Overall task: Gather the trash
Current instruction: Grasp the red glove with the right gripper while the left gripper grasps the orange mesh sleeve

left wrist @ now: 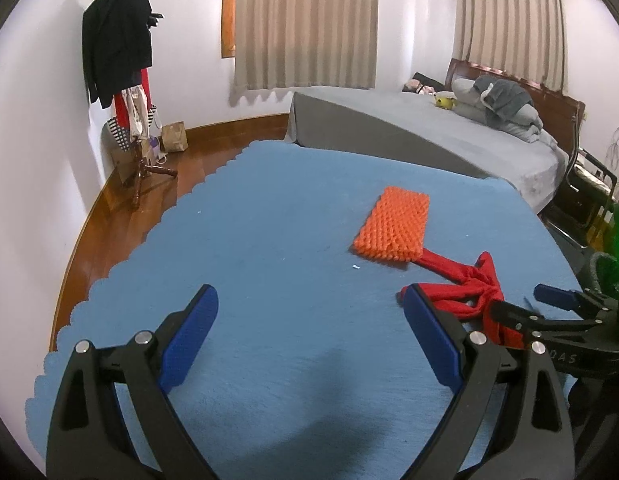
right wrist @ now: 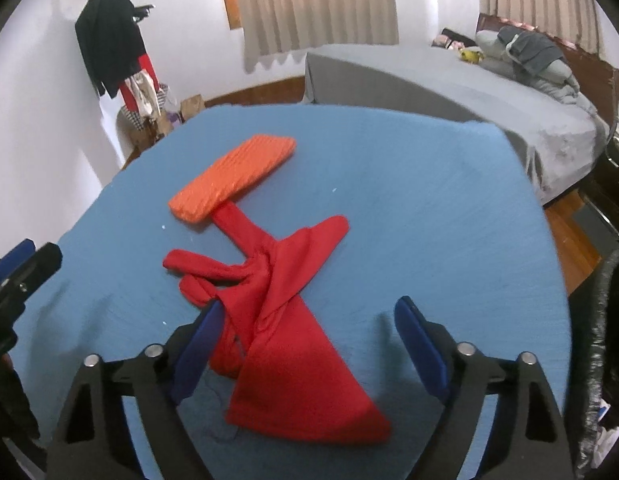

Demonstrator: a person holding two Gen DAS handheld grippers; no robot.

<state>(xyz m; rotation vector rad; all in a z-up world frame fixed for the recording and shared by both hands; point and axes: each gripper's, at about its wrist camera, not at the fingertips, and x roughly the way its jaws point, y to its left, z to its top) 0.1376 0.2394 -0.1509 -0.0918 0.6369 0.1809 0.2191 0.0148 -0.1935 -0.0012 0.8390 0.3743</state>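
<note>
The red cloth (right wrist: 285, 320) is lying near the bench's (right wrist: 429, 200) right edge between your right gripper's (right wrist: 309, 344) wide-open, empty fingers, awaiting closing, while your left gripper (left wrist: 309, 336) is hovering open, empty.

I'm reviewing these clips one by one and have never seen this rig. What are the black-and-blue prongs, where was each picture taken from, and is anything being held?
A person holds two hand-held grippers, each with a fisheye camera looking along its two blue-padded fingers. In the left camera's picture, the left gripper is open over bare blue tablecloth, holding nothing. In the right camera's picture, the right gripper is open around a crumpled red cloth, not yet closed on it. One strip of the cloth runs under an orange textured pad. A few tiny white specks lie on the tablecloth. A bed and coat rack stand behind.
</note>
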